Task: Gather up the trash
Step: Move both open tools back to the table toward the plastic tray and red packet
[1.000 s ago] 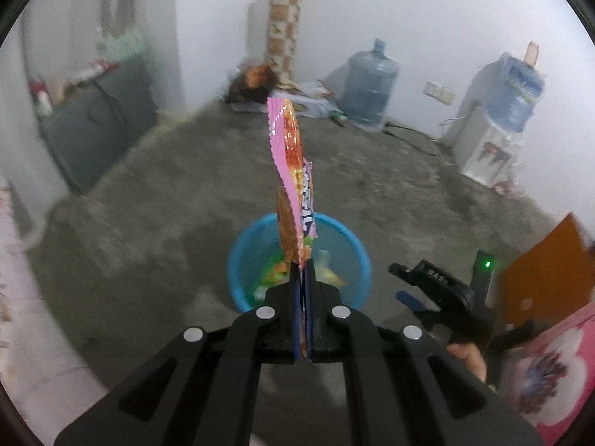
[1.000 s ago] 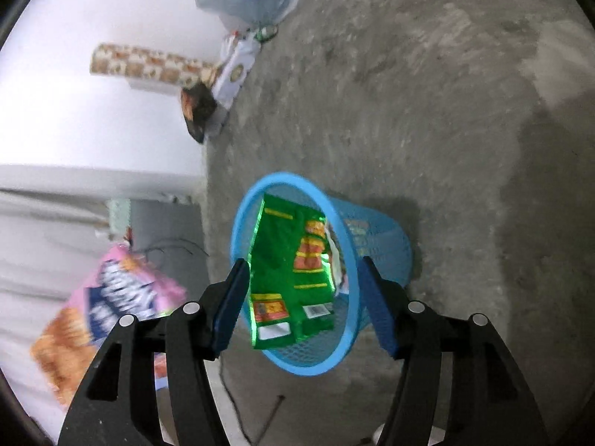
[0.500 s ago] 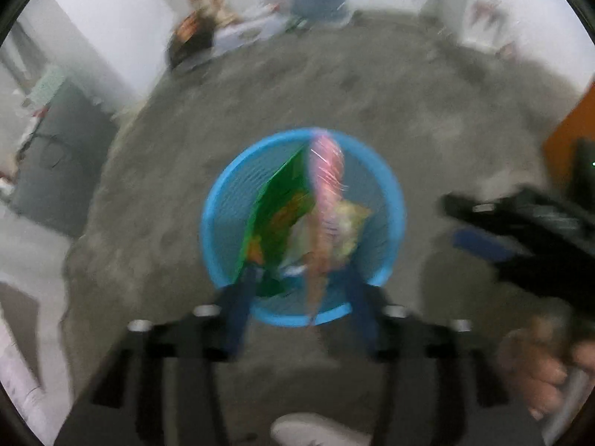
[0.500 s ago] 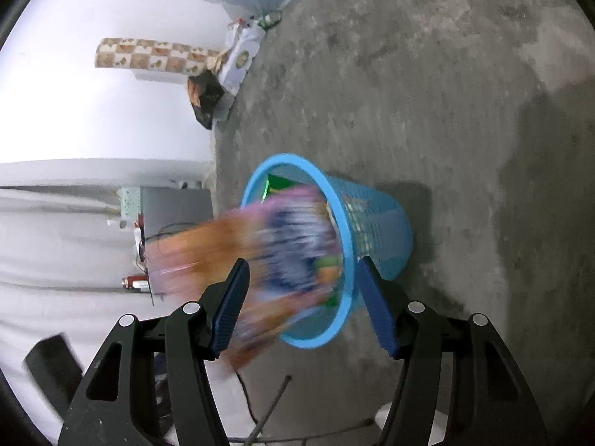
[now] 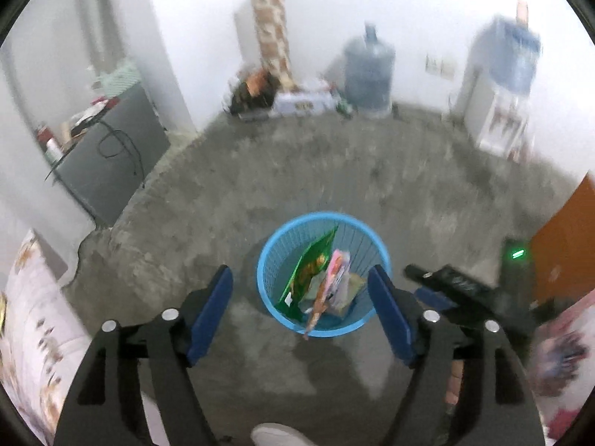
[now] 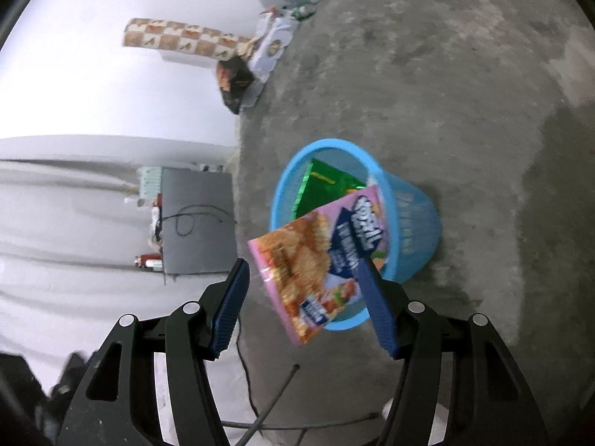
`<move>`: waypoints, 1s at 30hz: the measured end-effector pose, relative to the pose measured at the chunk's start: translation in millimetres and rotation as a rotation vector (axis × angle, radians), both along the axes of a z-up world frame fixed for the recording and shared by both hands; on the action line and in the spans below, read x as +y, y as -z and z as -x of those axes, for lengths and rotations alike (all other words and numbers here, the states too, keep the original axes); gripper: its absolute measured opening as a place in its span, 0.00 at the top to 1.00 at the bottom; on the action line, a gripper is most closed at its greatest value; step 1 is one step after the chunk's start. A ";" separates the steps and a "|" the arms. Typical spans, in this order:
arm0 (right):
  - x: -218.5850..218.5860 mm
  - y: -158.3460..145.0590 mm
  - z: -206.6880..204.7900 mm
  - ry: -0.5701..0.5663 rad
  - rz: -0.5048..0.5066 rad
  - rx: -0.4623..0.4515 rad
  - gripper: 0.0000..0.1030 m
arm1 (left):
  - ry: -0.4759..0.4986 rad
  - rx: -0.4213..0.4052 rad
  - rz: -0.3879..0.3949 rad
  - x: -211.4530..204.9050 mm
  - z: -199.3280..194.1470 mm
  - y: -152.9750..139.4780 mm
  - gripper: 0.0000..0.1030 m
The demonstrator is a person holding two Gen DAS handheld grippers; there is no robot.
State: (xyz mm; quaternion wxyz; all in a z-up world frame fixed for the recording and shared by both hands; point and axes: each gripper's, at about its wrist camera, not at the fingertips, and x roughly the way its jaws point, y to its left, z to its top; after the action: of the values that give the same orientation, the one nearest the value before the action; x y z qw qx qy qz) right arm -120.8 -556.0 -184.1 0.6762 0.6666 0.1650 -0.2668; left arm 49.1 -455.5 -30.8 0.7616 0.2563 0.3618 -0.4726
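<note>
A blue mesh basket [image 5: 267, 260] stands on the concrete floor, straight beyond my left gripper [image 5: 299, 273]. The left jaws are opening wide, with nothing gripped between them. A pink snack wrapper [image 5: 331, 290] hangs loose across the basket's near rim, partly inside, beside a green wrapper [image 5: 312, 267]. In the right wrist view the pink wrapper [image 6: 319, 252] tilts over the rim of the basket [image 6: 412, 223], with the green wrapper [image 6: 323, 186] behind it. My right gripper [image 6: 303, 265] is open and holds nothing; the pink wrapper lies past its fingers. The right gripper [image 5: 446, 278] also shows at the right.
A grey cabinet [image 5: 111, 156] stands at the left wall. Boxes [image 5: 301, 100], a patterned roll [image 5: 271, 33], a water jug [image 5: 368, 70] and a dispenser [image 5: 498, 111] line the far wall. An orange door [image 5: 569, 245] is at the right. Cables [image 6: 267, 405] lie on the floor.
My left gripper went from shut on the pink wrapper to wide open. The wrapper dropped from the jaws onto the basket. The right gripper stayed open.
</note>
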 end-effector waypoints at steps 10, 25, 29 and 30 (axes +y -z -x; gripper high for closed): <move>30.1 -67.4 -38.9 -0.176 0.168 -0.043 0.35 | -0.242 -0.034 0.220 196.4 -34.0 -101.1 0.18; 173.0 -195.9 -142.9 -0.750 0.512 -0.082 0.28 | -0.925 -0.113 0.361 501.3 -64.1 -124.1 0.12; 214.5 -207.9 -164.1 -0.886 0.541 -0.080 0.27 | -0.942 -0.055 0.359 514.3 -72.3 -96.9 0.12; 227.0 -210.5 -171.9 -0.928 0.547 -0.072 0.27 | -0.949 -0.057 0.346 515.7 -73.6 -89.3 0.12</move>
State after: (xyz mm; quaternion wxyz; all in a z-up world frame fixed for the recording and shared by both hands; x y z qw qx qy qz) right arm 51.1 -329.0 26.5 0.8771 0.3322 0.3434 0.0495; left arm 122.7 60.2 58.5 0.9333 -0.0535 0.3340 -0.1204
